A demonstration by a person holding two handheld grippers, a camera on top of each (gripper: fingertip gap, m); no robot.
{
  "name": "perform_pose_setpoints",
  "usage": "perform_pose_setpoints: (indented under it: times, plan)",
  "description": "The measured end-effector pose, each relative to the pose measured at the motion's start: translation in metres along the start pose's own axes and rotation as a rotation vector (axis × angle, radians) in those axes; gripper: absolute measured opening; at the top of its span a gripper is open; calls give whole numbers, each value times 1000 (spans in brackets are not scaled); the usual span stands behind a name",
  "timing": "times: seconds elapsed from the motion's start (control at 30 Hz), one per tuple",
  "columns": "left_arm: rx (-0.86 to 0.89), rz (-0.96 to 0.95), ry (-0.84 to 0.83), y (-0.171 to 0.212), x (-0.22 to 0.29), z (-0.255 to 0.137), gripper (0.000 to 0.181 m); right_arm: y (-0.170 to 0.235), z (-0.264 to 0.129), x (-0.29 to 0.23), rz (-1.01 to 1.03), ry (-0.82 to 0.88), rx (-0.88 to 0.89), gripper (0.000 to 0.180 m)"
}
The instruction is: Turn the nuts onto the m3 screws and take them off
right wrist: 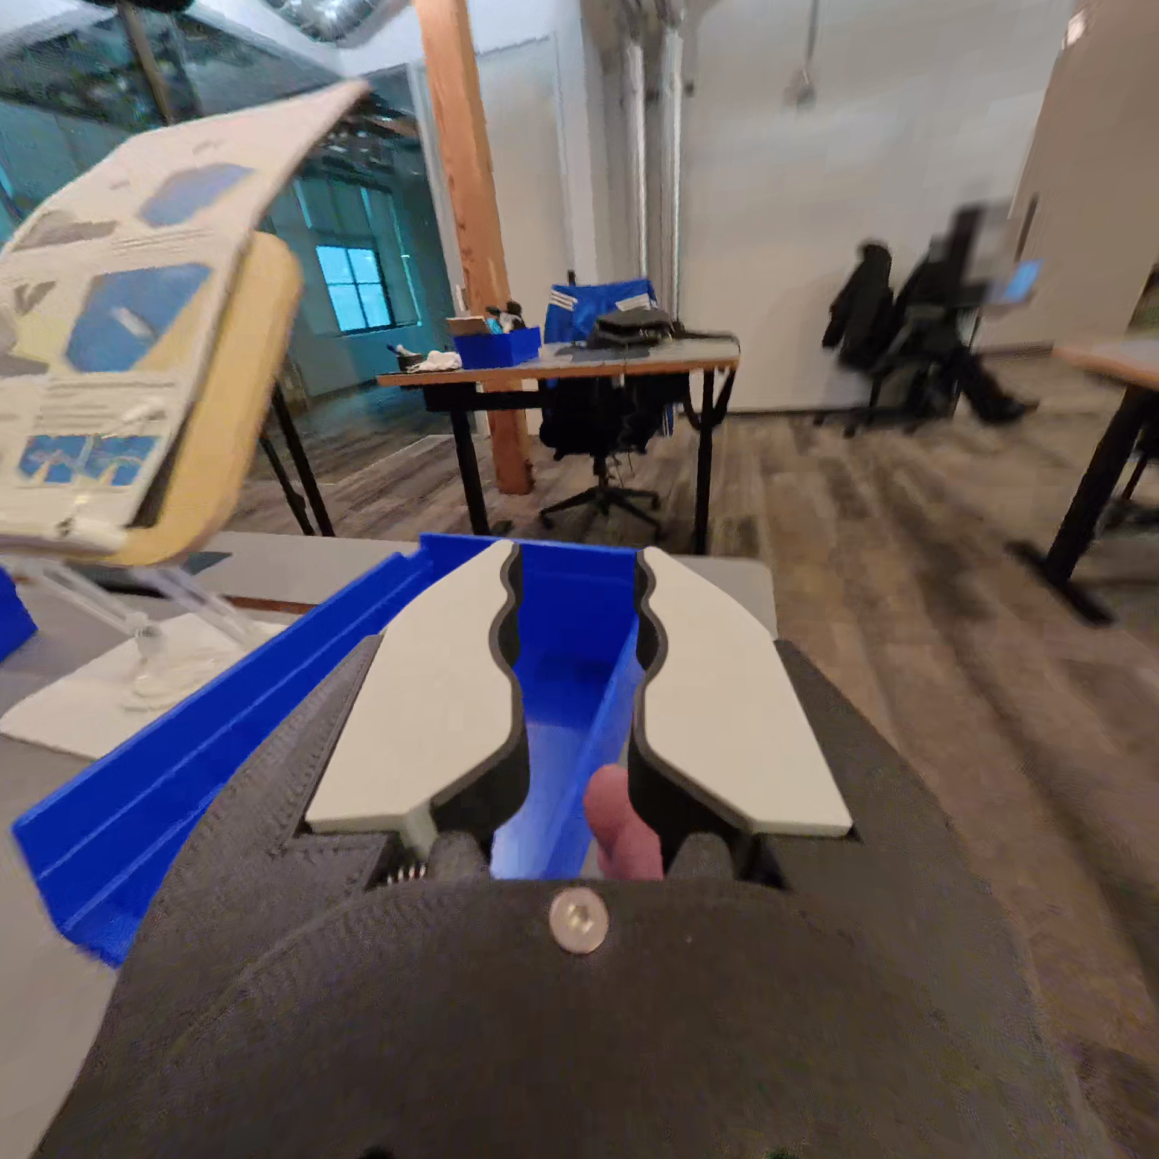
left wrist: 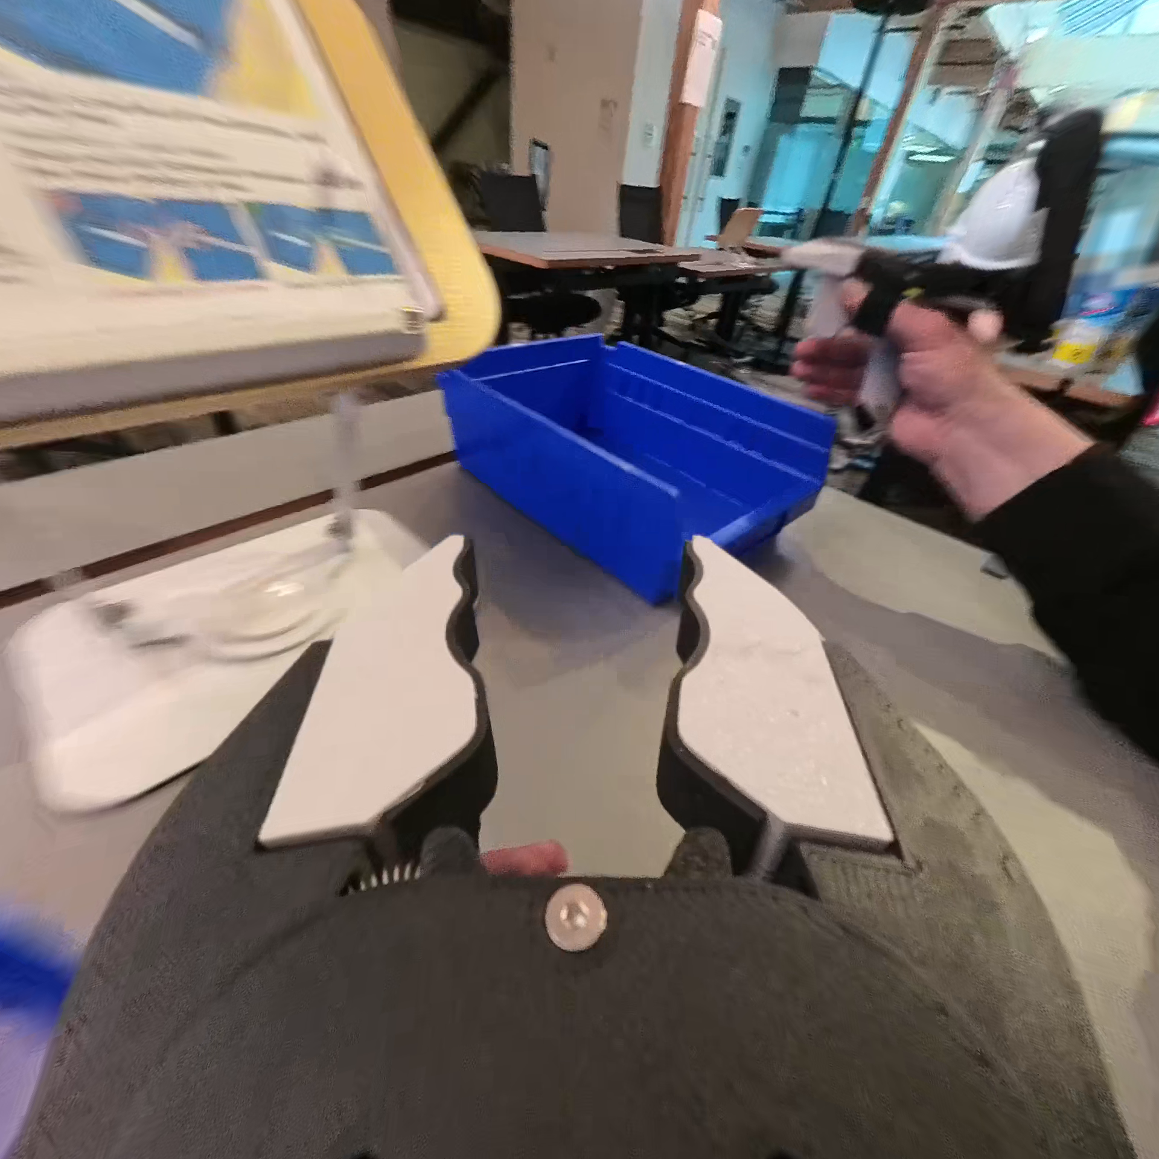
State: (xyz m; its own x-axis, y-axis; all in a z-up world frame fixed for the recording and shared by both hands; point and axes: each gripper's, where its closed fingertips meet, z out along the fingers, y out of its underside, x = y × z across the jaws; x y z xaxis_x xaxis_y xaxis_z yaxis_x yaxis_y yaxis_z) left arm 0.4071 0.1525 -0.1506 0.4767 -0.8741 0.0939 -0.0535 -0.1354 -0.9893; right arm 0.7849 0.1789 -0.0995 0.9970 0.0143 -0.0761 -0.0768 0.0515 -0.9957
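Note:
No nuts or screws show in either view. A blue plastic bin (left wrist: 633, 451) stands on the grey table (left wrist: 564, 690); its inside looks bare where I can see it. My left gripper (left wrist: 577, 558) is open and empty, low over the table just short of the bin. My right gripper (right wrist: 577, 564) is open and empty, held over the bin (right wrist: 219, 721), with its fingers above the bin's right wall. In the left wrist view the right gripper (left wrist: 834, 269) shows blurred at the upper right, held by a hand (left wrist: 941, 395) in a dark sleeve.
An instruction sheet on a yellow board (left wrist: 207, 207) tilts on a clear stand with a white base (left wrist: 157, 677) at the left, also in the right wrist view (right wrist: 138, 351). The table edge (right wrist: 752, 564) is just beyond the bin. Desks, chairs and a wooden post (right wrist: 476, 251) stand behind.

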Motion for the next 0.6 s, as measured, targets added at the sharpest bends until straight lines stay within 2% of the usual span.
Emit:
perform_pose_setpoints:
  times: [0.07, 0.23, 0.3, 0.4, 0.43, 0.5, 0.6]
  plan:
    - [54, 20, -112, -10, -28, -54, 51, -25, -12, -53, -95, -94, 37, 32]
    - [21, 74, -398, -12, -96, -170, 46, -47, -26, -241, -134, -528, 80, 35]
    - [0, 125, -547, -8, -126, -212, 46, -31, -19, -310, -147, -637, 32, 40]
    - [-76, 85, -676, 16, -162, -257, 54, 13, -2, -401, -200, -737, -64, 53]
    - [-98, 57, -698, 26, -172, -266, 60, 30, 5, -426, -214, -756, -95, 61]
    - [-109, 15, -729, 42, -187, -278, 64, 65, 14, -473, -217, -832, -174, 67]
    - [-113, 18, -740, 57, -202, -286, 65, 93, 27, -522, -90, -902, -212, 73]
